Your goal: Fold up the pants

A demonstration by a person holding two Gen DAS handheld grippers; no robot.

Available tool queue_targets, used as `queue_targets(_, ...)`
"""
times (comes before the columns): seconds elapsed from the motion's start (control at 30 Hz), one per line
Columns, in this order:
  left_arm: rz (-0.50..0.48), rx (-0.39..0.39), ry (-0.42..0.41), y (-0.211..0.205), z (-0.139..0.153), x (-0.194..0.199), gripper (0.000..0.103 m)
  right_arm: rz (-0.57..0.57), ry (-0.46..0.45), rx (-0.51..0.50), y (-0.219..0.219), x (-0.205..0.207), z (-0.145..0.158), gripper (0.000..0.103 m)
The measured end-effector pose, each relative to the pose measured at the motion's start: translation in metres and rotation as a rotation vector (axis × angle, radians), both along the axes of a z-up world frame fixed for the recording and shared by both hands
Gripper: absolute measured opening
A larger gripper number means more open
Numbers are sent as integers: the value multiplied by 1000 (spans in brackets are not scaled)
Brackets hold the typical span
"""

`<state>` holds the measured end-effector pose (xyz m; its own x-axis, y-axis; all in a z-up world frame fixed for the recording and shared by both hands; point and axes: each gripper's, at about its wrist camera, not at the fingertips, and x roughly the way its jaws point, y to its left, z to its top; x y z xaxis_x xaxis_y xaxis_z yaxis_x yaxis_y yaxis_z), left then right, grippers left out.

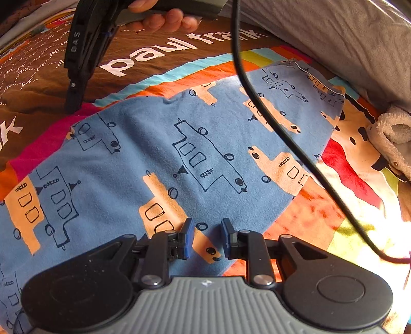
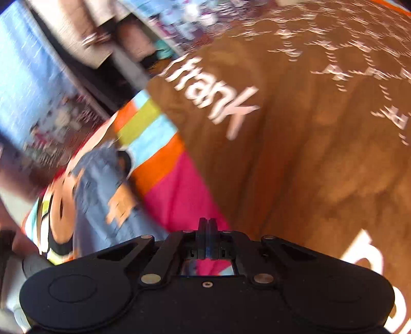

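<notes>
Blue pants printed with orange and outlined vehicles lie flat on a bedspread, brown with white lettering and coloured stripes. My left gripper hovers over the near edge of the pants. Its blue pads stand apart and nothing is pinched between them. My right gripper, held by a hand, points down at the bedspread just beyond the far left edge of the pants. In the blurred right wrist view that gripper is shut and empty over pink and brown bedspread, with the pants off to its left.
A black cable hangs across the pants from the top to the lower right. Grey bedding is bunched at the far right, and a fluffy beige item lies beside it. Blurred room furnishings fill the upper left of the right wrist view.
</notes>
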<state>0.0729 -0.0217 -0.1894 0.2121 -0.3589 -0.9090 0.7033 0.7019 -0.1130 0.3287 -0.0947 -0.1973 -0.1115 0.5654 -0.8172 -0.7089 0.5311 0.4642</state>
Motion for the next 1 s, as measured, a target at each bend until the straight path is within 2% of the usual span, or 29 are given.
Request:
queue_targets(0.03, 1, 0, 2, 0, 0, 0, 26, 2, 26, 13, -4, 0, 3, 9)
queue_targets(0.07, 3, -2, 5, 1, 0, 1, 26, -3, 43, 37, -10, -1, 8, 19)
queue_targets(0.1, 3, -3, 5, 2, 0, 1, 26, -10, 59, 56, -18, -4, 13, 24)
queue_targets(0.17, -1, -2, 0, 1, 0, 0, 26, -10, 116, 76, -32, -12, 16, 50)
queue_targets(0.2, 0, -2, -1, 2, 0, 0, 26, 1, 134, 67, -38, -17, 14, 54)
queue_targets(0.3, 6, 4, -4, 0, 1, -1, 26, 56, 161, -15, -43, -32, 1, 55)
queue_targets(0.33, 12, 8, -4, -1, 2, -1, 26, 60, 170, -16, -44, -35, -3, 51)
queue_targets(0.37, 18, 11, -4, -1, 3, -2, 26, 61, 160, -14, -45, -38, -6, 32)
queue_targets(0.4, 22, 21, -2, -3, 3, -2, 26, 79, 141, -11, -44, -41, -7, 8)
queue_targets(0.43, 23, 34, -3, -5, 3, -2, 26, 86, 126, -6, -45, -42, -6, 2)
queue_targets(0.53, 60, 38, 12, -7, 0, 1, 26, 71, 59, -10, -52, -45, -1, 1)
queue_targets(0.63, 80, 41, 15, -7, 1, 2, 26, 54, 69, -59, -54, -53, -10, 4)
queue_targets(0.7, 83, 47, 13, -8, 6, 1, 26, -1, 57, -49, -60, -52, -1, 17)
queue_targets(0.73, 77, 48, 9, -10, 10, 0, 26, -51, 38, -23, -66, -52, 9, 30)
queue_targets(0.77, 70, 46, 2, -12, 14, -2, 26, -105, 9, 11, -76, -52, 21, 40)
queue_targets(0.8, 60, 41, -5, -15, 16, -3, 26, -155, -15, 32, -87, -55, 32, 44)
queue_targets(0.9, 32, 42, 8, -32, 14, -5, 26, -229, -29, 76, -117, -74, 51, 45)
queue_targets(1.0, -9, 66, 6, -51, 5, -10, 26, -196, 20, 61, -126, -101, 41, 45)
